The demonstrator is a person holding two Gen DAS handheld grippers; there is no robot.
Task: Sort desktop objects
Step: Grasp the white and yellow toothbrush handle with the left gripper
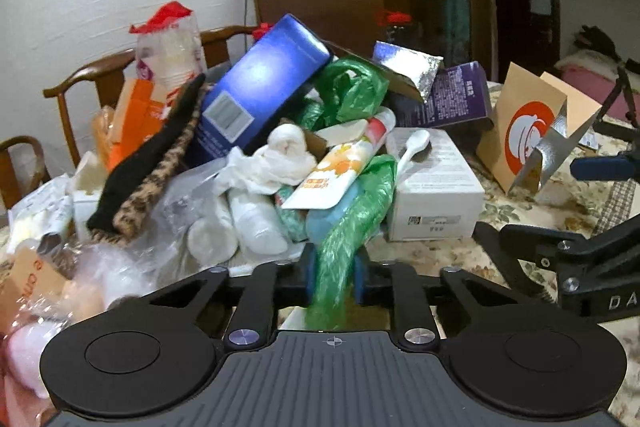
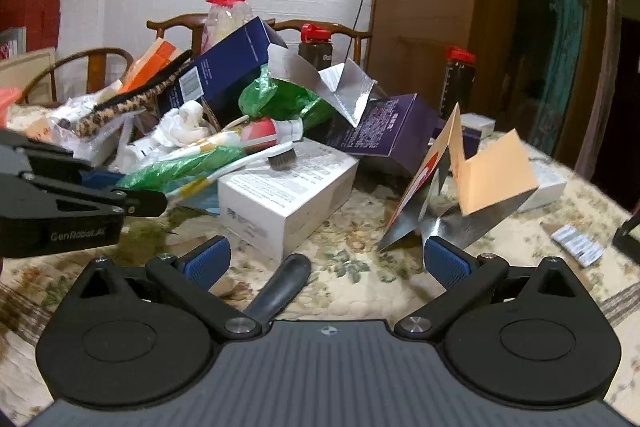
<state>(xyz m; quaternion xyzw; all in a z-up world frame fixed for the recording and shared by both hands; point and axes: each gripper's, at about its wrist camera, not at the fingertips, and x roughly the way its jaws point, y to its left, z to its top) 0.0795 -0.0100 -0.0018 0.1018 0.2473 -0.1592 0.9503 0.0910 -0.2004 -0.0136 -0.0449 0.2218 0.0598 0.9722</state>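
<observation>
A heap of clutter lies on the floral tablecloth. My left gripper is shut on a green plastic bag that trails out of the heap; it also shows in the right wrist view. The heap holds a blue box, a tube, a white box and a toothbrush. My right gripper is open and empty above the cloth, next to an opened orange-and-foil carton. A dark handle lies between its fingers.
A purple box and two dark bottles with red caps stand behind. Wooden chairs line the far side. A blister pack lies at the right. White packets and plastic wrap lie at the left.
</observation>
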